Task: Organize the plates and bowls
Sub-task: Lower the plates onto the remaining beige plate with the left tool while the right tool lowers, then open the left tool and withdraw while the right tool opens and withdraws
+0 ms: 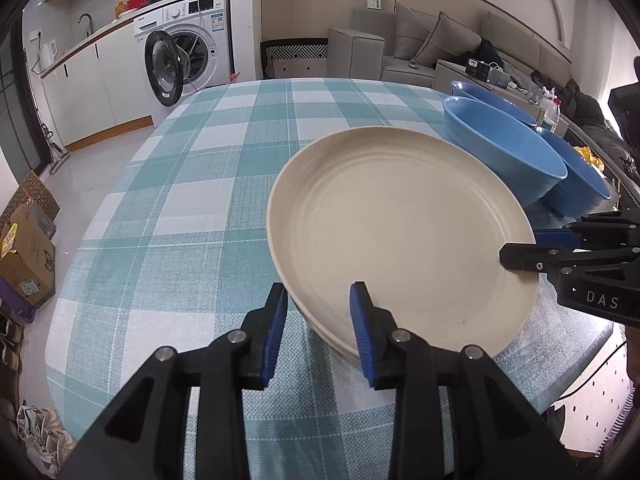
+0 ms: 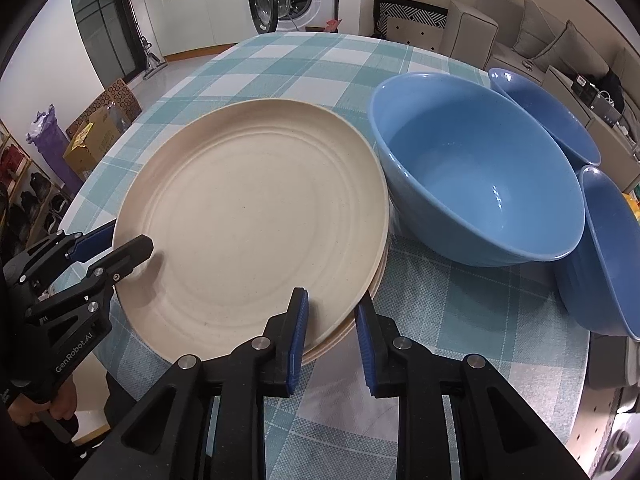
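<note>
The cream plate (image 1: 404,236) sits on top of a small stack of plates like it, on the near part of the table with the blue-green checked cloth (image 1: 192,184). My left gripper (image 1: 320,320) is at one edge of the plate, with one finger over the rim and the other outside it. The gap is narrow but the pads do not seem to press on the rim, so the plate just rests there. My right gripper (image 2: 332,328) is at the other edge, also with one finger above the plate and one outside. Its gap is narrow too, and I see a little space beside the rim. Just beside the plates stands a big blue bowl (image 2: 476,176). Two more blue bowls (image 2: 560,120) lie tilted behind and beside it. Far off I see a washing machine (image 1: 188,44) with its door open and a grey sofa (image 1: 436,40).
</note>
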Tool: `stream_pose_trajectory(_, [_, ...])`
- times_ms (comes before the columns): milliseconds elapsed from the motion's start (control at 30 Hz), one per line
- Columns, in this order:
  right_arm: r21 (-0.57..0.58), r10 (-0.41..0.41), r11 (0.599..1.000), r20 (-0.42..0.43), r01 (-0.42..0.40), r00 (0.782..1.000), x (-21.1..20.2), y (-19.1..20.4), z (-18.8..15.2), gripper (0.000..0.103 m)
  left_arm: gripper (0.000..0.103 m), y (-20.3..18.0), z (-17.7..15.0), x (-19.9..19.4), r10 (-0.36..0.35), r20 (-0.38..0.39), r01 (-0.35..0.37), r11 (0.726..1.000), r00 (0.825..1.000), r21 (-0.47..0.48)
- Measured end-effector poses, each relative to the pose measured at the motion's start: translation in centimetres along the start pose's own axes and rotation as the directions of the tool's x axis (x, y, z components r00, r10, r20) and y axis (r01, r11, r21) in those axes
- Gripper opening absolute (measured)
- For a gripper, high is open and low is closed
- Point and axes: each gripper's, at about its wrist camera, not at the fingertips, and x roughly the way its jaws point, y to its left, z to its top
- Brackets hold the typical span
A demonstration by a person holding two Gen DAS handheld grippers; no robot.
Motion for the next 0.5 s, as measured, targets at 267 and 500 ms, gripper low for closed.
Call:
stream_pose_trajectory(267, [0.012, 0.004, 1.000, -0.023, -0.003, 1.000, 0.27, -0.15, -0.39, 0.031, 0.048, -0.93, -0.03, 0.44, 0.054, -0.006, -0.054, 0.997, 0.998, 0.055])
stream_pose_trajectory(500, [0.007, 0.053, 0.999, -0.003, -0.053, 0.999, 0.32, -0.40, -0.77, 0.043, 0.053, -0.02, 0.08, 0.38, 0.045, -0.014, -0.045, 0.999, 0.999, 0.027])
